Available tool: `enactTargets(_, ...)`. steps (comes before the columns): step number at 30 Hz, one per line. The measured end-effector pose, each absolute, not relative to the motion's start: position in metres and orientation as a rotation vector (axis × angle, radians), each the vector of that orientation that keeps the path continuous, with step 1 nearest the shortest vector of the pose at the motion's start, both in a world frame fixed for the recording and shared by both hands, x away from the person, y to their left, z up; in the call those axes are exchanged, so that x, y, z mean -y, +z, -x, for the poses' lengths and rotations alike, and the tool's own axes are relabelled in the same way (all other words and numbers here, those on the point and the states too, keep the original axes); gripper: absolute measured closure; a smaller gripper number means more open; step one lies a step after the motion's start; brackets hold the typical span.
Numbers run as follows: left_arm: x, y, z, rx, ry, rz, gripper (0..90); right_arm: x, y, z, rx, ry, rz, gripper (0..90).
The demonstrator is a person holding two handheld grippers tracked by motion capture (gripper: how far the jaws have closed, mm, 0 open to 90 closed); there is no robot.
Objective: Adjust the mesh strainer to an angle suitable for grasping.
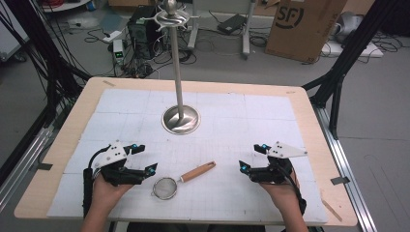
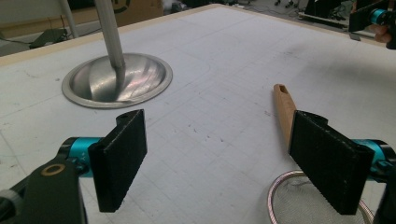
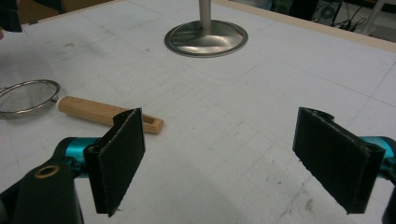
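Observation:
A small mesh strainer (image 1: 166, 187) with a wooden handle (image 1: 198, 171) lies on the white mat near the front, between my two grippers. My left gripper (image 1: 143, 157) sits just left of the sieve, open and empty. From the left gripper view (image 2: 224, 163), the handle (image 2: 283, 109) runs behind the right-hand pad and the mesh rim (image 2: 280, 196) peeks out low at the right. My right gripper (image 1: 251, 157) rests to the right of the handle's tip, open and empty. Through the right gripper view (image 3: 219, 158), the strainer (image 3: 25, 97) and its handle (image 3: 100, 113) lie at the left.
A metal stand with a round base (image 1: 181, 120) and a tall pole (image 1: 177, 67) rises at the mat's centre, with hooked arms at its top (image 1: 170, 18). The wooden table edge (image 1: 58, 140) frames the mat. Cables, boxes and black frame legs crowd the floor beyond.

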State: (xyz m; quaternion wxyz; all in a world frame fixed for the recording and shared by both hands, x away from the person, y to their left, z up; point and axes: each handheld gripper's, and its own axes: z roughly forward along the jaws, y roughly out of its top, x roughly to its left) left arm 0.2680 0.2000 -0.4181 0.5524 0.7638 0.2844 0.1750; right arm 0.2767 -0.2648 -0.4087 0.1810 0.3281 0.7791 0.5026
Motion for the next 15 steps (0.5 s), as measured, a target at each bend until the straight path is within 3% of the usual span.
enactTargets(15,-0.186,-0.420,-0.266,-0.648,0.384,-1.843,20.1,0.268,-0.407,-0.275,-2.187,1.414,-0.944,16.1)
